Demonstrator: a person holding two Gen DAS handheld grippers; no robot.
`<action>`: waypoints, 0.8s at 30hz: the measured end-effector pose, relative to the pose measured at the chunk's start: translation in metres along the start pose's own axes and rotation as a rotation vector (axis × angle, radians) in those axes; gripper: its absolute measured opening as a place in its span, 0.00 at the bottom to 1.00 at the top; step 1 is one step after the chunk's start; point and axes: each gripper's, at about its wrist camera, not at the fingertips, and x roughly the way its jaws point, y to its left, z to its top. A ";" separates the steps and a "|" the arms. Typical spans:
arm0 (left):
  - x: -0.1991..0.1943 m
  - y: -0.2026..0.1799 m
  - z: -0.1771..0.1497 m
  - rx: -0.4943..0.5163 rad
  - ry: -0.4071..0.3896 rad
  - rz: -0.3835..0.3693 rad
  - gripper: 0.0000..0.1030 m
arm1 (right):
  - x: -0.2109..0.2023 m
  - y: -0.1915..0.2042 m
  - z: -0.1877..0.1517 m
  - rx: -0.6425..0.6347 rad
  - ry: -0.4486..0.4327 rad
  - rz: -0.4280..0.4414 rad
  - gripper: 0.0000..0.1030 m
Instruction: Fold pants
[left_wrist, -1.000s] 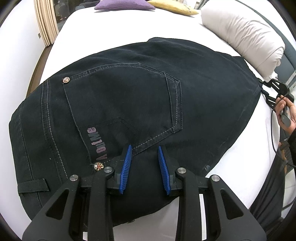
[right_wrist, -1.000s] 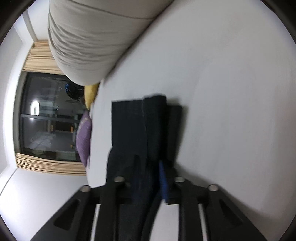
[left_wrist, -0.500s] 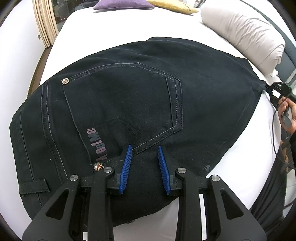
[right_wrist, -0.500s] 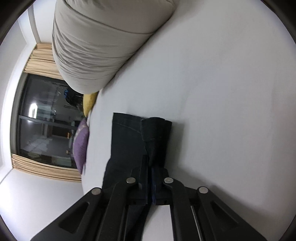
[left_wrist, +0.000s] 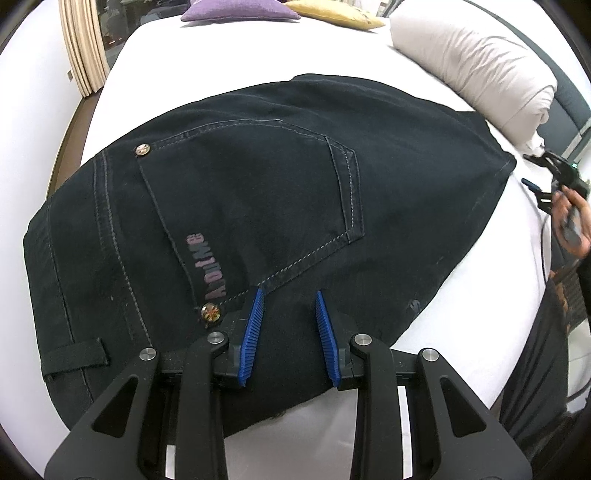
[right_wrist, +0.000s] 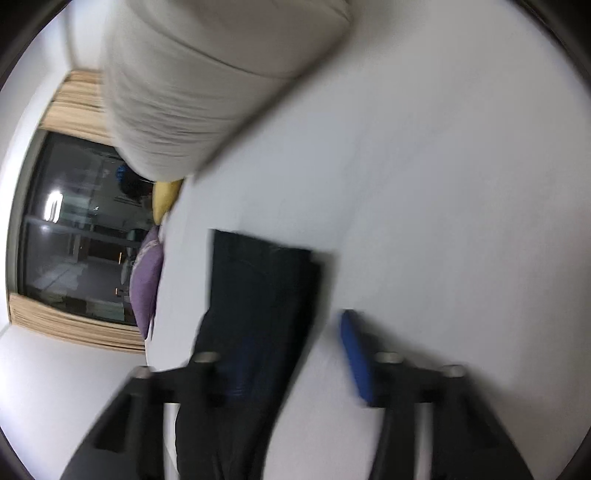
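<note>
Dark denim pants (left_wrist: 280, 206) lie flat on our white bed (left_wrist: 229, 62), long axis running toward the rolled beige duvet (left_wrist: 476, 70). Left gripper (left_wrist: 288, 334), narrow, straddles hip fabric; whether it pinches, we cannot tell. Right gripper (right_wrist: 295, 354), just opening, hangs wide over the hem, holding nothing.

The left gripper (left_wrist: 288, 334) has black skeletal arms with triangular cut-outs, silver round screws at the pivots and ribbed blue pads (left_wrist: 252, 338). The right gripper (right_wrist: 295, 350), blurred, shows the same black frame, silver screws and blue pads (right_wrist: 355, 356).
</note>
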 end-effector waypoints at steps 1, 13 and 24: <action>0.000 0.000 -0.001 -0.008 -0.006 -0.002 0.28 | -0.003 0.009 -0.011 -0.028 0.030 0.042 0.54; -0.009 0.007 -0.010 -0.049 -0.037 -0.042 0.28 | 0.052 0.089 -0.197 -0.173 0.591 0.228 0.48; -0.011 0.009 -0.013 -0.063 -0.050 -0.053 0.28 | 0.076 0.074 -0.207 -0.119 0.658 0.162 0.34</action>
